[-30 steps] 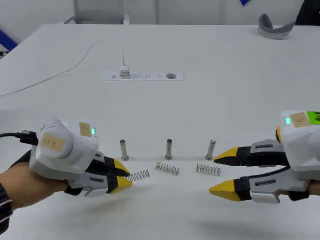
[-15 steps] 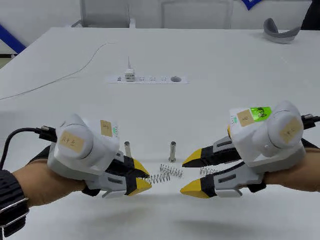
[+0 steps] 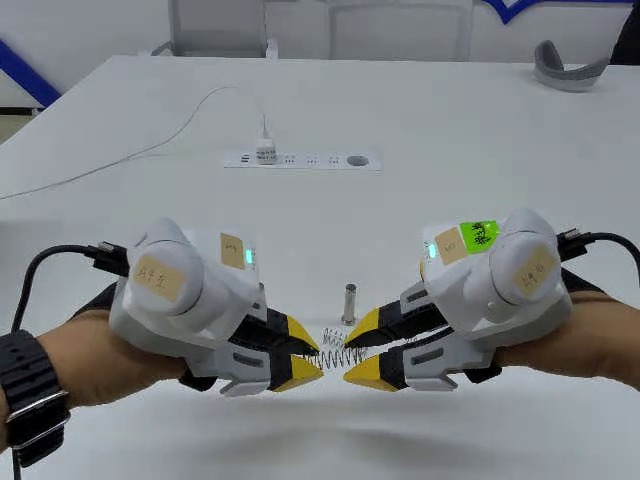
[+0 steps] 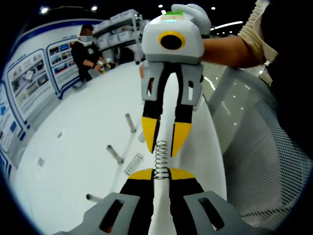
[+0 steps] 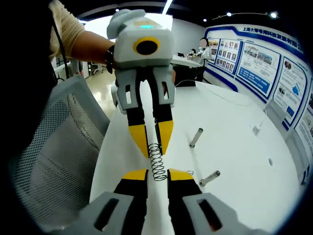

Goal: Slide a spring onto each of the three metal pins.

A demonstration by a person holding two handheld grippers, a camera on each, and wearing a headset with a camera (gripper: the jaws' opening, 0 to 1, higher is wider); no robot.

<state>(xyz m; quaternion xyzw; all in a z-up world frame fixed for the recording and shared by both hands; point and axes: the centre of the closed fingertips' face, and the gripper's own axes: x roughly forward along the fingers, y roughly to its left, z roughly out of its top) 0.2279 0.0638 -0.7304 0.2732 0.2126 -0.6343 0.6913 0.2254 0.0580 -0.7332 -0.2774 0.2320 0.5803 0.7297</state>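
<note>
1. desk point(image 3: 450, 200): white, carrying all the parts; a power strip point(image 3: 300, 160) lies well behind the work.
2. left tongs point(image 3: 318, 360): clenched on one end of the held spring point(image 4: 160, 157), which bridges the gap between the two tongs, just in front of the pins.
3. right tongs point(image 3: 347, 358): nearly tip to tip with the left tongs; the jaws stand slightly apart on either side of the held spring's free end, and whether they press on it cannot be told.
4. pins, left gripper view: far pin point(image 4: 130, 122), mid pin point(image 4: 115, 154) and near pin point(image 4: 94, 198), all upright and bare.
5. loose spring point(image 4: 133, 164): flat on the desk, just beside the mid pin.
6. progress (judged): no spring sits on a pin yet, so all three slidings remain; the first is at the stage of readying the held spring for its pin.
</note>
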